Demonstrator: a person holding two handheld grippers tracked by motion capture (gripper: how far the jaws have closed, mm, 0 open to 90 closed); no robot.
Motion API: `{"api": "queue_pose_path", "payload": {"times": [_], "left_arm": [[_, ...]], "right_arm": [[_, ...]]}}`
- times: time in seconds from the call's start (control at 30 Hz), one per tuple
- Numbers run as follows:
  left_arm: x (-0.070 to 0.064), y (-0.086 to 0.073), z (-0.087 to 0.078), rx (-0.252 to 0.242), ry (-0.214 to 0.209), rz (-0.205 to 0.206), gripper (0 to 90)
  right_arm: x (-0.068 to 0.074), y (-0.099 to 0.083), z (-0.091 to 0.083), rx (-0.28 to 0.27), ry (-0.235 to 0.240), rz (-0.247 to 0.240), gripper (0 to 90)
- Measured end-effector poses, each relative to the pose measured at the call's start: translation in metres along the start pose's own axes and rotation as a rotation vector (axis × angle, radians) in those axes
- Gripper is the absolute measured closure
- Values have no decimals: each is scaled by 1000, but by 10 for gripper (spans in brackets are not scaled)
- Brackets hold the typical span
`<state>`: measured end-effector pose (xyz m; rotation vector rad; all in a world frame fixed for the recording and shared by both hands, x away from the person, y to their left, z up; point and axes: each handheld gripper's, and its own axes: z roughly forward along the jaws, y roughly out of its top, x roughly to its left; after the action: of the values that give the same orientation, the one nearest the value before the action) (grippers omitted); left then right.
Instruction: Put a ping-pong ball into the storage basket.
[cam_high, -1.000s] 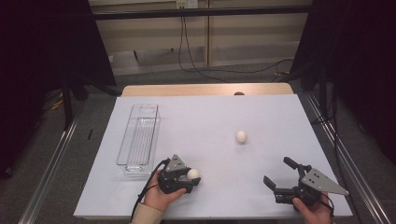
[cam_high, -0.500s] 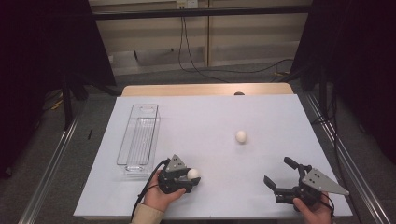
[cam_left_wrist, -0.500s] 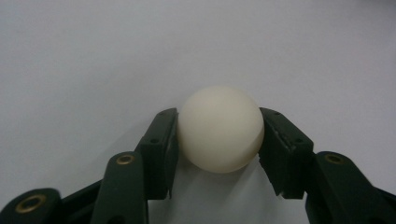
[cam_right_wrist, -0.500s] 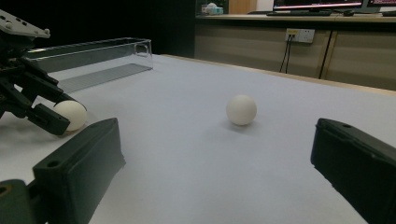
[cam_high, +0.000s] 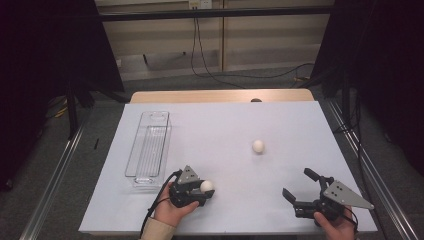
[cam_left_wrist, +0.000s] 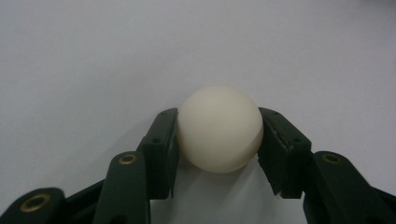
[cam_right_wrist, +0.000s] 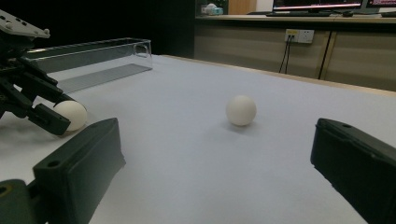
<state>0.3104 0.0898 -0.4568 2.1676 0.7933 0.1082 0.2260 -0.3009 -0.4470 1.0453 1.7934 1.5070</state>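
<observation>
High view: one ball gripped, one waiting

High view first. My left tongs (cam_high: 202, 189) sit near the front edge of the table (cam_high: 225, 125), closed on a white ball (cam_high: 206, 186), just in front of the clear tray (cam_high: 149, 148). I judge the ball is headed for that tray, which would explain a grip so close to it. A second ball (cam_high: 258, 146) lies loose mid-table, well apart from both hands. My right tongs (cam_high: 299, 189) rest at the front right, spread wide and holding nothing, aimed toward that loose ball.

Left gripper view: the ball (cam_left_wrist: 219, 129) is smooth, matte, cream-white and round, pinched at its sides by flat black pads so it cannot roll out; it sits on or just over the pale table skin, I cannot tell which.

Right gripper view: my own jaws stand far apart, with the loose ball (cam_right_wrist: 241, 110) between them farther off. The tray (cam_right_wrist: 88, 58) is long, thin-walled and glassy, and the left tongs (cam_right_wrist: 58, 114) clasp their ball (cam_right_wrist: 72, 115) beside it
</observation>
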Motion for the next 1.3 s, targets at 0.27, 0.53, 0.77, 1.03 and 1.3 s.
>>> {"api": "queue_pose_path", "payload": {"times": [0.27,0.53,0.77,1.03,1.3], "left_arm": [[0,0,-1,-11,-9,-10,509],[0,1,-2,-11,-12,-13,510],[-1,4,-5,-16,-20,-16,510],[-3,10,-7,-21,-26,-11,510],[-1,15,-12,-28,-21,-21,510]], "right_arm": [[0,0,0,2,3,1,18],[-1,0,0,0,2,5,17],[-1,0,0,-3,0,7,17],[-2,0,-1,-6,-2,10,18],[-3,0,-1,-7,-4,11,18]]}}
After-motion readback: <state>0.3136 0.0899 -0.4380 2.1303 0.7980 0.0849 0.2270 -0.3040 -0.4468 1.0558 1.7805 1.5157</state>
